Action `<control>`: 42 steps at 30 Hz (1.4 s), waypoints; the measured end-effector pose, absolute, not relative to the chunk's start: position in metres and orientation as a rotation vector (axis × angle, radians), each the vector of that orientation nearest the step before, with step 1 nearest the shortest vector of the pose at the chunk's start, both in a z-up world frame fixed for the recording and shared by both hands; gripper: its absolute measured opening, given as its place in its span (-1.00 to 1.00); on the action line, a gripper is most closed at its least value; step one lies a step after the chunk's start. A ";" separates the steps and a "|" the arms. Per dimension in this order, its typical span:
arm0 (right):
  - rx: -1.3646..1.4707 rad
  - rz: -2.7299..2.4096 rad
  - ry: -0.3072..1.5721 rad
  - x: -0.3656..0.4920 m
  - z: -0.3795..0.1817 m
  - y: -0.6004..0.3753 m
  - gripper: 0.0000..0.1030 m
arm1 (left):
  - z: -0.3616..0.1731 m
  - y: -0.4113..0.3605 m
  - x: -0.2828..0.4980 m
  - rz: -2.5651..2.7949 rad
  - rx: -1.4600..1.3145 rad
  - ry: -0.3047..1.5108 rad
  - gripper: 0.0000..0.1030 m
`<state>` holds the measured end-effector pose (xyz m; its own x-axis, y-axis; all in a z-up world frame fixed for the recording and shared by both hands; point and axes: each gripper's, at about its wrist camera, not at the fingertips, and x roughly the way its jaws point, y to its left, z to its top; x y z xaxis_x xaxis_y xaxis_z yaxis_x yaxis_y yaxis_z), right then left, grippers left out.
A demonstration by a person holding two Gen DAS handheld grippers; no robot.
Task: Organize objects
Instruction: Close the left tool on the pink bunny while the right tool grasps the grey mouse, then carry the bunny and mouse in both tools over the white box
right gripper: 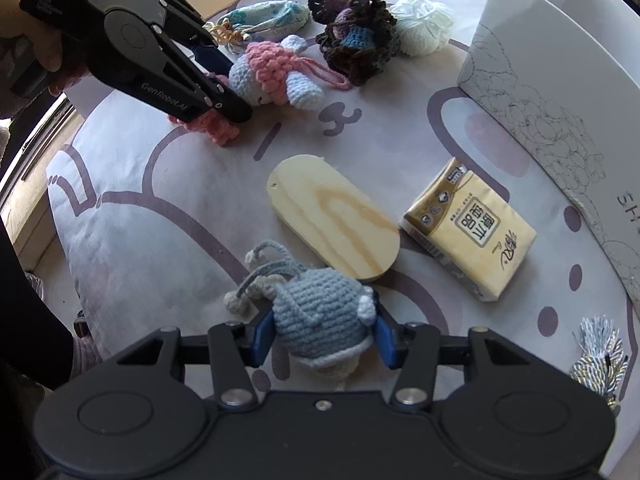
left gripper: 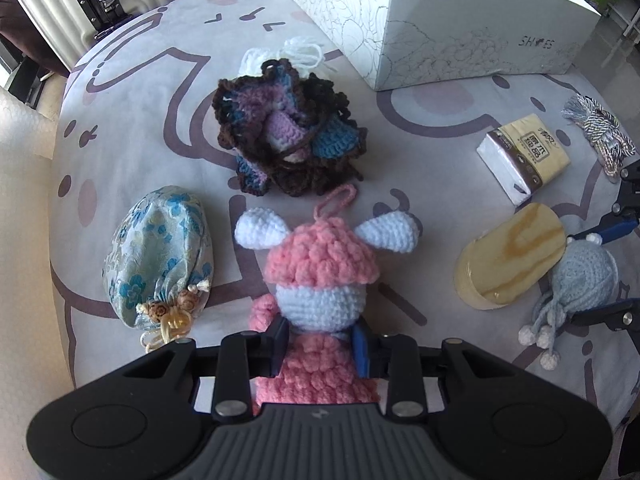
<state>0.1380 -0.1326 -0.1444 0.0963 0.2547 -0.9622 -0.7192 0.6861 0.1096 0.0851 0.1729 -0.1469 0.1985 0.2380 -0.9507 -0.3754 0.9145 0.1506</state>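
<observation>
A pink and white crochet doll (left gripper: 320, 276) lies on the printed cloth, and my left gripper (left gripper: 320, 346) is shut on its pink body just below the head. In the right wrist view the same doll (right gripper: 272, 72) lies under that left gripper (right gripper: 224, 110), which a hand holds. My right gripper (right gripper: 323, 340) is shut on a pale blue crochet toy (right gripper: 320, 300), with a blue pad pressing on each side. The left wrist view shows this blue toy (left gripper: 584, 276) at the right edge between the right gripper's fingers (left gripper: 616, 228).
A white shoe box (left gripper: 460, 20) stands at the back. On the cloth (left gripper: 160, 80) lie a wooden oval block (right gripper: 336, 216), a yellow tissue pack (right gripper: 472, 232), a brocade pouch (left gripper: 160, 256), a dark crochet piece (left gripper: 288, 136), white yarn (right gripper: 424, 20) and a tasselled cord (right gripper: 600, 356).
</observation>
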 end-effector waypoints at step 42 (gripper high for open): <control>0.028 0.262 0.888 0.150 -0.010 -0.186 -0.01 | -0.003 0.109 0.086 0.669 -0.209 0.827 -0.37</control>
